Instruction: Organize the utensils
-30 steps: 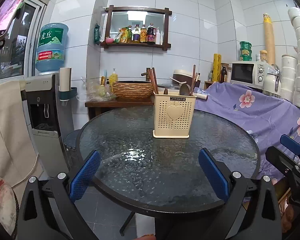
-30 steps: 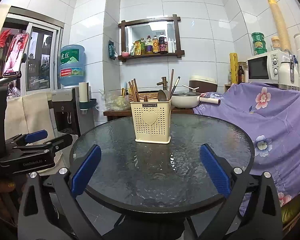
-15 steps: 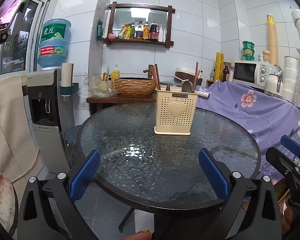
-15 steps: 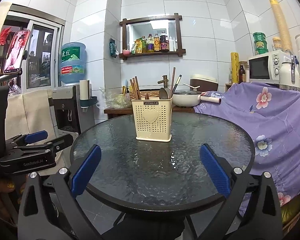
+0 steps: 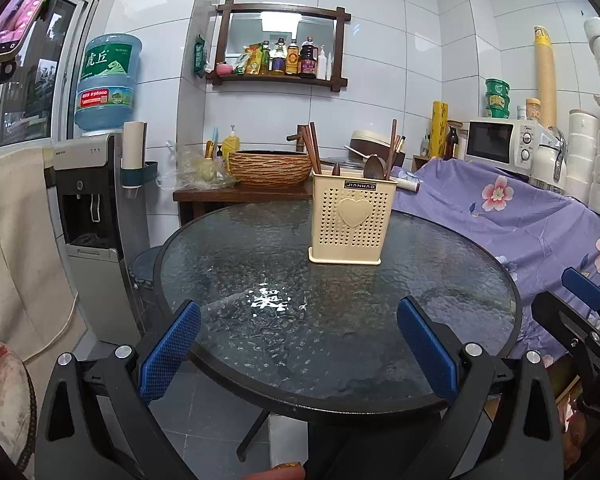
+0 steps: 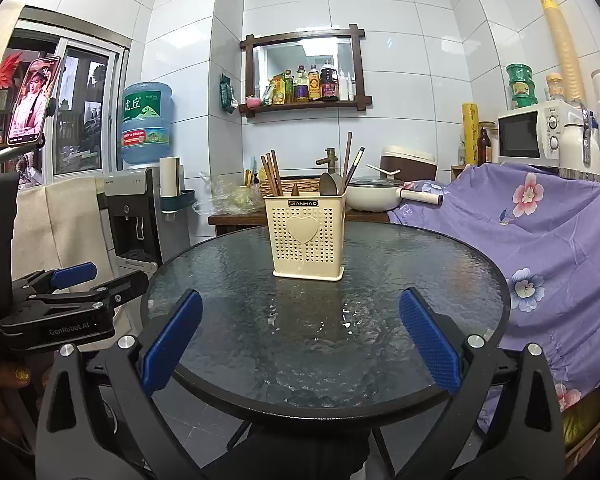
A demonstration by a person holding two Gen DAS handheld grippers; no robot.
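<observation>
A cream perforated utensil holder with a heart on its front stands upright on the round glass table; it also shows in the right wrist view. Brown chopsticks and a dark spoon stick out of it. My left gripper is open and empty at the table's near edge. My right gripper is open and empty, also at the near edge, well short of the holder.
A water dispenser stands left of the table. A purple flowered cloth covers furniture on the right, with a microwave behind. A wooden side table with a woven basket and a white pot stands behind.
Both grippers have risen slightly and tilted up; the holder and table sit a little lower in both views. Nothing was taken hold of.
</observation>
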